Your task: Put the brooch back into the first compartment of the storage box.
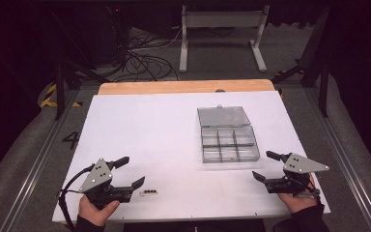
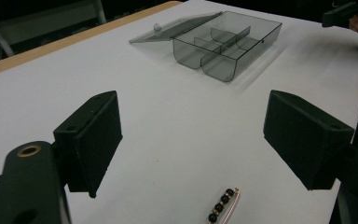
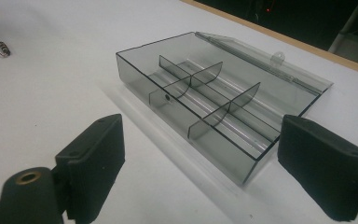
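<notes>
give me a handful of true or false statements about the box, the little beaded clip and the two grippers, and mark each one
1. The clear compartment box has its lid open. True.
2. The beaded clip lies inside one of the box's compartments. False: it lies on the white table, just ahead of the left gripper.
3. Both grippers have their jaws apart and hold nothing. True.
4. The right gripper is clamped on the box's wall. False: it is open and apart from the box, on the near side of it.
5. The compartments that show look empty. True.
</notes>
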`<state>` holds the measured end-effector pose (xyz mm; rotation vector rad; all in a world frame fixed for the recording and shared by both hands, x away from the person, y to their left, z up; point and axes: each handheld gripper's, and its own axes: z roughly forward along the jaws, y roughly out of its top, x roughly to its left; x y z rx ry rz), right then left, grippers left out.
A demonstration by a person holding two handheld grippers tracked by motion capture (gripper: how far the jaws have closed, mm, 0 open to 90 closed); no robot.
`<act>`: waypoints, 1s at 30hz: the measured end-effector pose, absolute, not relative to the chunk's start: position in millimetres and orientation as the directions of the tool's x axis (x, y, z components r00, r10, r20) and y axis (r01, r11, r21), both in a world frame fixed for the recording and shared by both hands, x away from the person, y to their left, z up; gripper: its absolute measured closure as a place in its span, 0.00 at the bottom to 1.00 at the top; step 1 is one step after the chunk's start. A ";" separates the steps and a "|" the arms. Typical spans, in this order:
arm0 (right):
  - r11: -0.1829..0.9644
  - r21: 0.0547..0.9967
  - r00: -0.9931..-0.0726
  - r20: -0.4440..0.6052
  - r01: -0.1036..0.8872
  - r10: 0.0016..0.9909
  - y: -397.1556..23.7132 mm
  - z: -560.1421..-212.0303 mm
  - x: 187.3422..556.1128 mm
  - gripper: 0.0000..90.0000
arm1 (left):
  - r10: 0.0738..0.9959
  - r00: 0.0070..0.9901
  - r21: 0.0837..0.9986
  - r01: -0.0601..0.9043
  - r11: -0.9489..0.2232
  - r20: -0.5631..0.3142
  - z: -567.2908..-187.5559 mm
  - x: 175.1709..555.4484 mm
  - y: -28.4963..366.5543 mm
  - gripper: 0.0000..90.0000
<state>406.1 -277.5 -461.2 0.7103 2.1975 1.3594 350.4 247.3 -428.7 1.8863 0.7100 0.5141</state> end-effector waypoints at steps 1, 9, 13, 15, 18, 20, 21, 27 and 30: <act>0.379 0.906 -0.762 -0.110 0.186 0.638 -277.5 -461.2 406.1 0.17 | 0.671 0.740 0.916 0.244 -0.318 0.036 -428.2 351.8 245.4 0.22; 0.380 0.906 -0.764 -0.112 0.184 0.635 -276.4 -460.9 405.1 0.17 | 0.638 0.769 0.907 0.237 -0.348 0.044 -425.4 362.4 227.9 0.22; 0.383 0.906 -0.766 -0.115 0.181 0.633 -276.6 -461.1 405.5 0.17 | 0.627 0.778 0.905 0.242 -0.351 0.035 -425.1 367.1 222.7 0.22; 0.383 0.906 -0.766 -0.114 0.181 0.632 -276.6 -461.1 405.5 0.17 | 0.626 0.779 0.903 0.249 -0.351 0.029 -425.4 369.0 220.4 0.22; 0.383 0.906 -0.767 -0.114 0.181 0.632 -276.5 -461.2 405.5 0.17 | 0.619 0.785 0.898 0.254 -0.359 0.025 -425.4 371.6 217.6 0.22; 0.384 0.905 -0.767 -0.115 0.181 0.632 -276.3 -461.2 405.5 0.17 | 0.616 0.787 0.897 0.257 -0.359 0.021 -425.0 372.9 216.4 0.22; 0.382 0.906 -0.769 -0.112 0.181 0.630 -276.2 -461.4 405.6 0.17 | 0.616 0.787 0.897 0.258 -0.360 0.021 -424.7 373.5 216.1 0.22; 0.383 0.906 -0.768 -0.112 0.182 0.630 -276.4 -461.1 405.1 0.17 | 0.609 0.793 0.884 0.280 -0.376 0.008 -422.1 373.0 219.4 0.24; 0.382 0.906 -0.771 -0.111 0.180 0.627 -275.6 -461.6 405.5 0.17 | 0.587 0.809 0.876 0.290 -0.386 -0.010 -419.8 373.6 221.3 0.27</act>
